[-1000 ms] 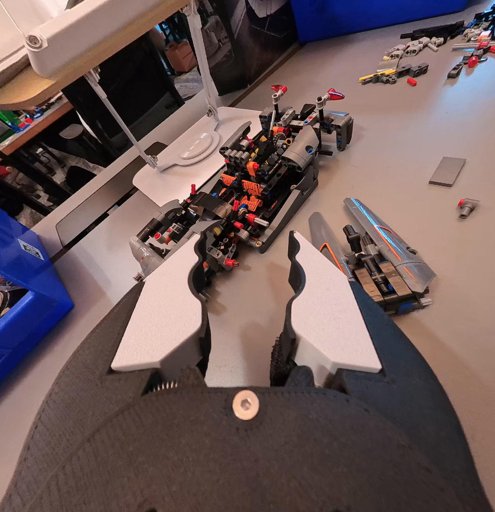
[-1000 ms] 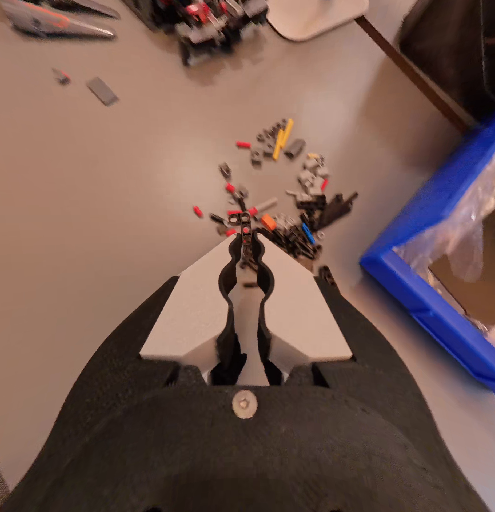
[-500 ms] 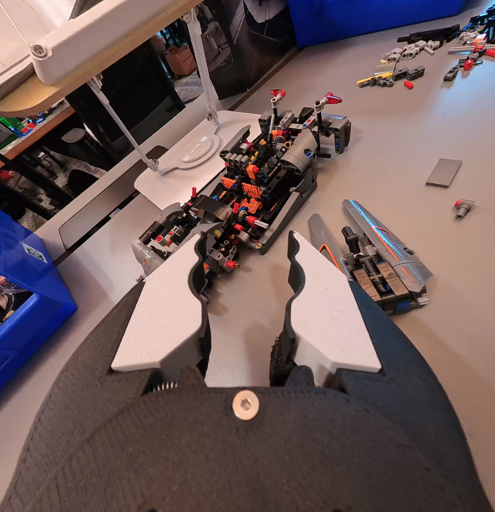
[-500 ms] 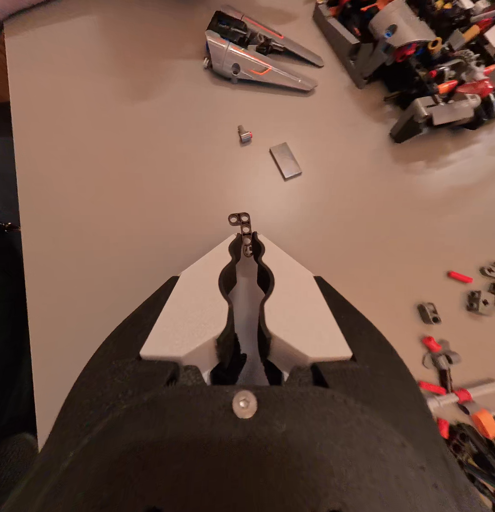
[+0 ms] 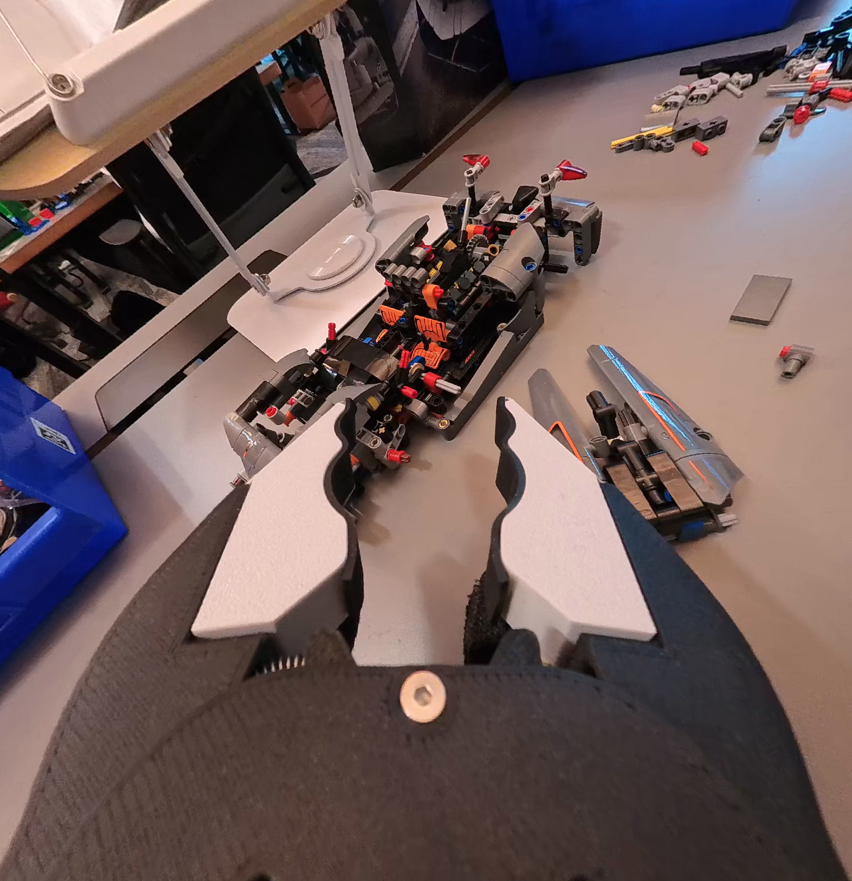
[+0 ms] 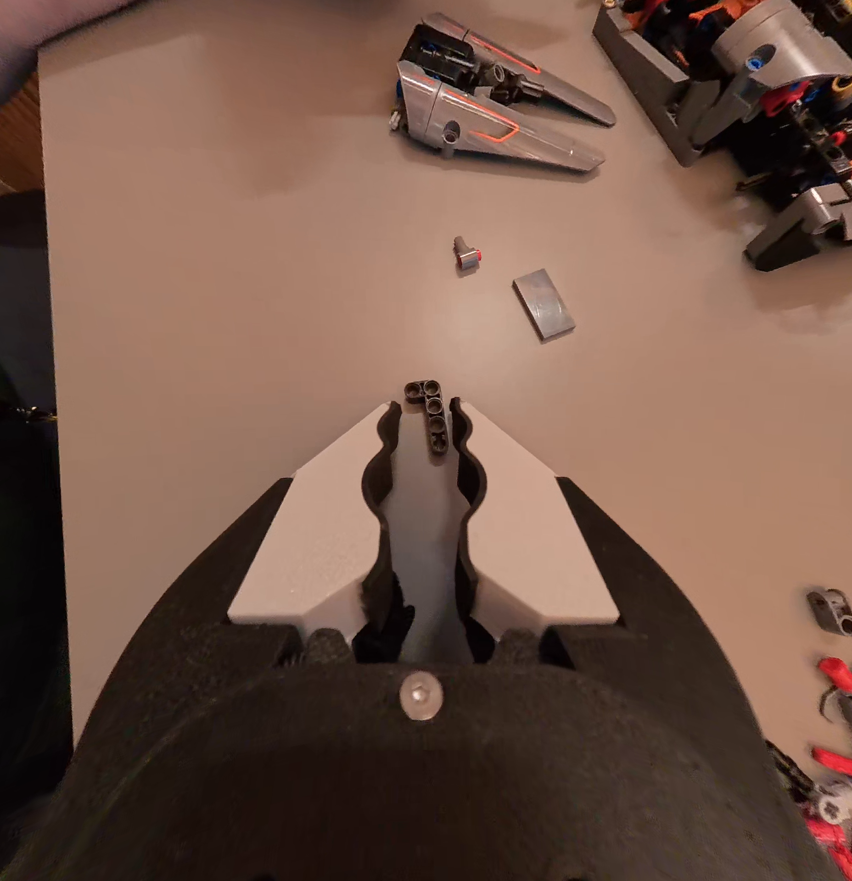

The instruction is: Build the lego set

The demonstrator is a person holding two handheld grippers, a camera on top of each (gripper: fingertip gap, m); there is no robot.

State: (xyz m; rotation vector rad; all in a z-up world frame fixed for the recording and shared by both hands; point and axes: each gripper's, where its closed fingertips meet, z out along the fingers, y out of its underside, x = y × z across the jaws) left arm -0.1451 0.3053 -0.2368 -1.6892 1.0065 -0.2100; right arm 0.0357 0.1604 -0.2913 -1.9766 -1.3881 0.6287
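Right gripper [image 6: 423,405] has its fingers parted slightly around a small black L-shaped lego beam [image 6: 431,413] on the grey table [image 6: 224,286], whether pinching it I can't tell. Ahead lie a flat grey tile [image 6: 543,305] and a small grey connector with a red pin [image 6: 467,255]. Left gripper [image 5: 421,410] gapes wide and empty before the long grey-and-black lego chassis [image 5: 443,324], a grey wedge-shaped panel assembly with orange stripes [image 5: 653,438] just beside it.

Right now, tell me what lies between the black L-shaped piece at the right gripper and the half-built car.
A grey flat tile lies straight between the black L-shaped piece and the half-built car; nothing else does.
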